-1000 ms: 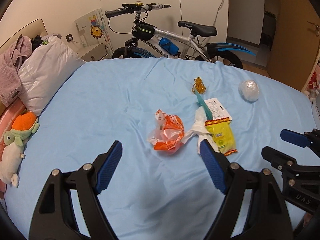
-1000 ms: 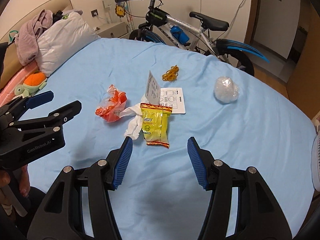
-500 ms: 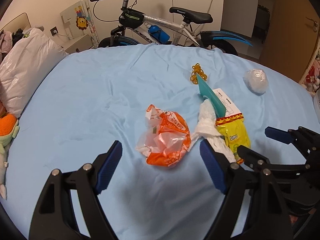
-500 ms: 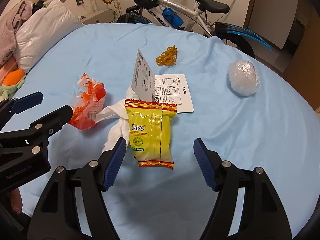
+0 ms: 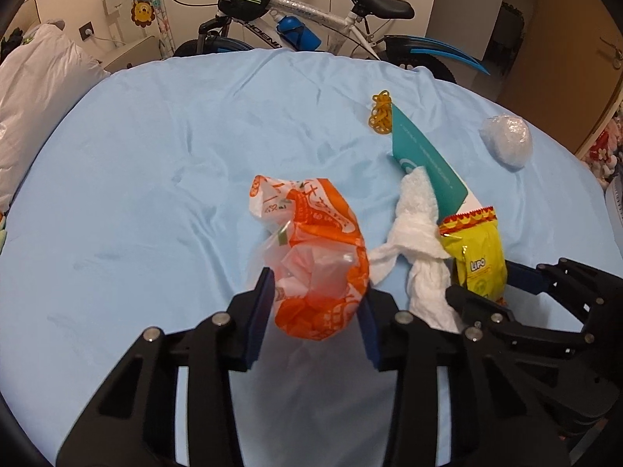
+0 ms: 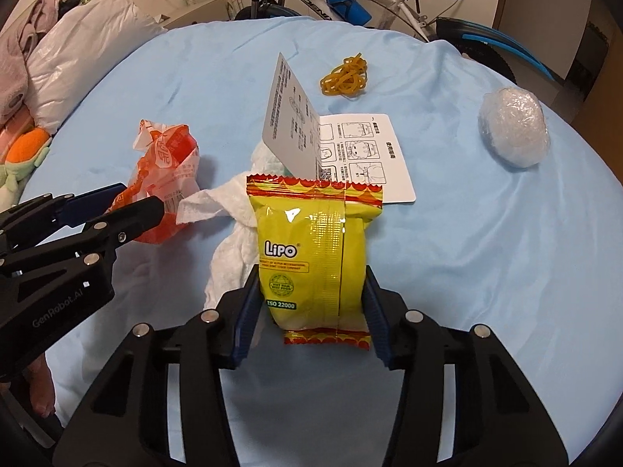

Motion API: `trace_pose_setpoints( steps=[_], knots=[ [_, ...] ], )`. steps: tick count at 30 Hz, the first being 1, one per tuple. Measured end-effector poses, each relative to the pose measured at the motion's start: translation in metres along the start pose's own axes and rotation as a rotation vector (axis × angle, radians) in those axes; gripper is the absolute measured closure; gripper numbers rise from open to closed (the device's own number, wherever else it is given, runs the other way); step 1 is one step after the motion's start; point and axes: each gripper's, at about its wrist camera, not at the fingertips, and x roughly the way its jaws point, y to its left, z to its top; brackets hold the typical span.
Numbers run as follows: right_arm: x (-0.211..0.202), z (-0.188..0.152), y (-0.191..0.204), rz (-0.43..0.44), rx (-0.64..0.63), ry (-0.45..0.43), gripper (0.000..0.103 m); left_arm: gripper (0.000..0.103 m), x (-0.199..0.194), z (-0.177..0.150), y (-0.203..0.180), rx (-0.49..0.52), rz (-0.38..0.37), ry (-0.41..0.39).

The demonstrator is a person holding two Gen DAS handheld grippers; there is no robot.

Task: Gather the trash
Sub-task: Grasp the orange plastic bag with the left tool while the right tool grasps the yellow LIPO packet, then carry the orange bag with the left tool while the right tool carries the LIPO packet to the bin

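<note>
Bedroom, bed [image 5: 136, 194] w/ blue sheet; bike [image 5: 311, 19] parked behind, pillow [image 5: 43, 89] at left edge.

Items on bed:
- Orange bag [image 5: 315, 257], crumpled, mid-bed. L gripper [image 5: 315, 311] has it between its jaws; the jaws are narrowed to the bag's sides and appear to touch it. Firmness of grip can't be told.
- Yellow pack [image 6: 315, 257], "Lipo" snack wrapper, just right of the bag. R gripper [image 6: 311, 307] jaws sit against both its sides near the lower end; looks clamped, or very nearly.
- Tissue [image 6: 233, 241], white, wadded, between bag and pack, touching both, partly under the pack's left side.
- Card [image 6: 362, 155], folded leaflet, one flap standing up, beyond the pack.
- Rubber bands [image 6: 344, 76], yellow bundle, farther back.
- Film ball [image 6: 514, 132], clear wrap wad, far right, well apart from the rest.

Step in hand (judged): 1st pickups, both sides at once, at or just short of full closure. No bin in view.

Next move calls for: confirm squeeze, then lift straight up. Bag is slippery film, may slide out. Tissue may drag along w/ the pack. Remaining after: tissue, card, bands, film ball.
</note>
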Motion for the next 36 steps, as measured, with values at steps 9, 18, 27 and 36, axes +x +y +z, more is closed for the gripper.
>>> trace_pose_setpoints(
  steps=[9,18,27,36],
  knots=[
    [-0.030,-0.007,-0.007,0.009,0.023,-0.037,0.057,0.083,-0.011,0.002,-0.008,0.004,-0.050,-0.019],
    [-0.062,-0.015,-0.014,0.008,0.040,-0.061,0.057,0.083,-0.044,-0.006,-0.021,0.033,-0.056,-0.045],
    [-0.113,-0.034,-0.019,0.003,0.035,-0.102,0.057,0.083,-0.105,-0.019,-0.041,0.059,-0.064,-0.100],
    [-0.175,-0.061,-0.049,-0.025,0.069,-0.155,0.057,0.083,-0.154,-0.030,-0.092,0.141,-0.099,-0.139]
  ],
)
